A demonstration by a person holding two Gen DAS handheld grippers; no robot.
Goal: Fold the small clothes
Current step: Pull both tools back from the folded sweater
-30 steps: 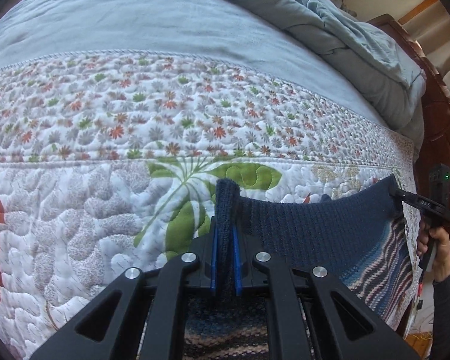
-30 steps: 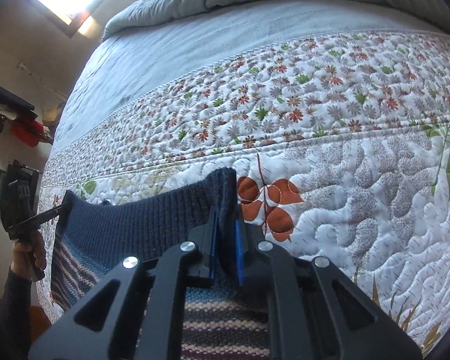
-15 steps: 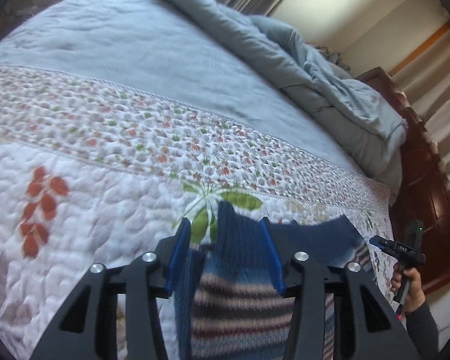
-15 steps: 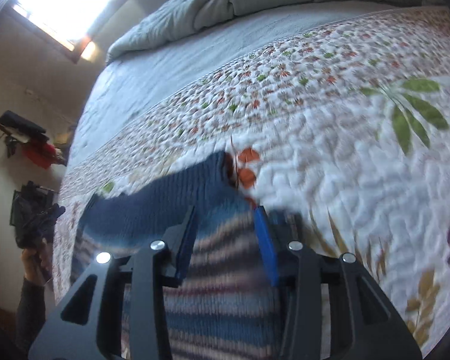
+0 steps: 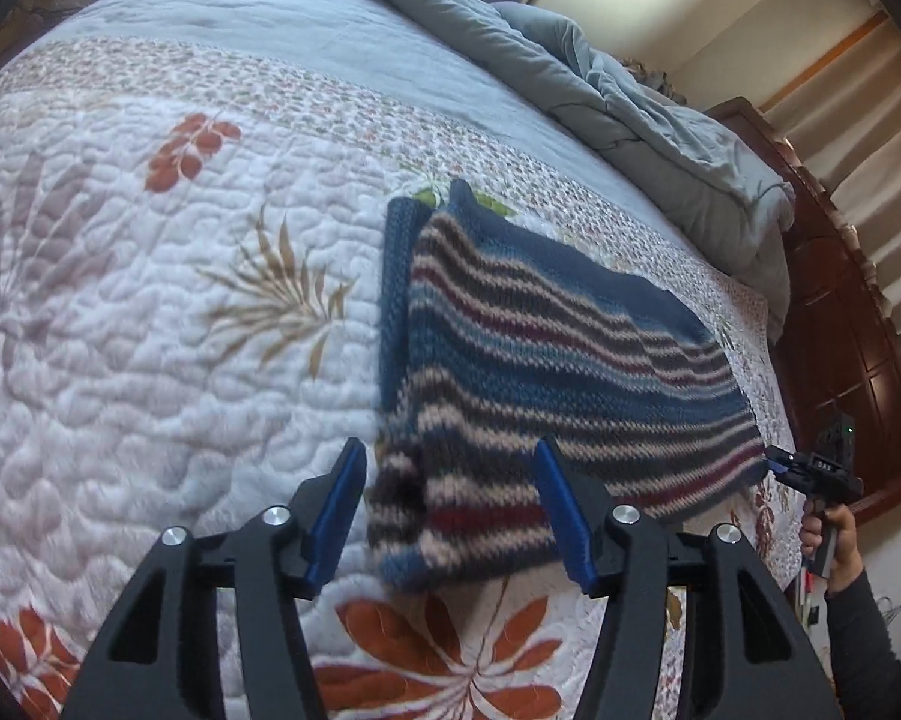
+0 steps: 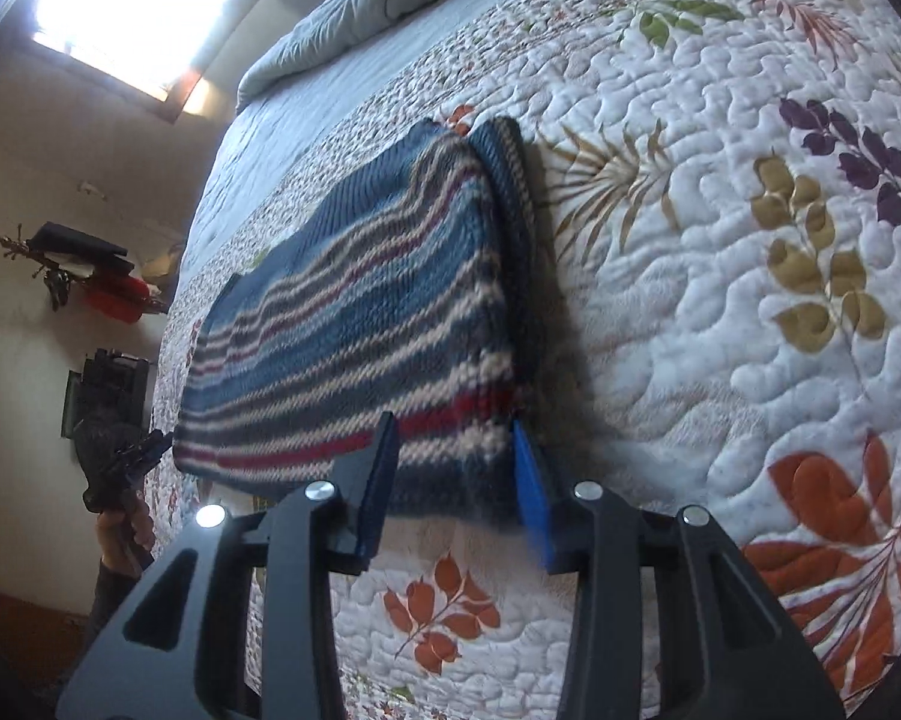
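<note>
A small knitted garment [image 5: 546, 360] with navy, cream, red and blue stripes lies folded flat on the quilted bedspread; it also shows in the right wrist view [image 6: 360, 330]. My left gripper [image 5: 450, 510] is open and empty, raised just above the garment's near left corner. My right gripper [image 6: 456, 480] is open and empty above the garment's near right corner. Each gripper shows small at the edge of the other's view, the right one [image 5: 810, 471] and the left one [image 6: 138, 450].
The white quilt [image 5: 150, 330] with leaf prints covers the bed. A rumpled grey-blue duvet [image 5: 630, 96] lies at the far side. A dark wooden headboard [image 5: 858, 312] stands at right. A bright window [image 6: 120, 12] and wall items [image 6: 84, 276] show at left.
Both grippers opened and let go of the garment's navy edge, then pulled back toward me. The garment now lies folded over on the quilt.
</note>
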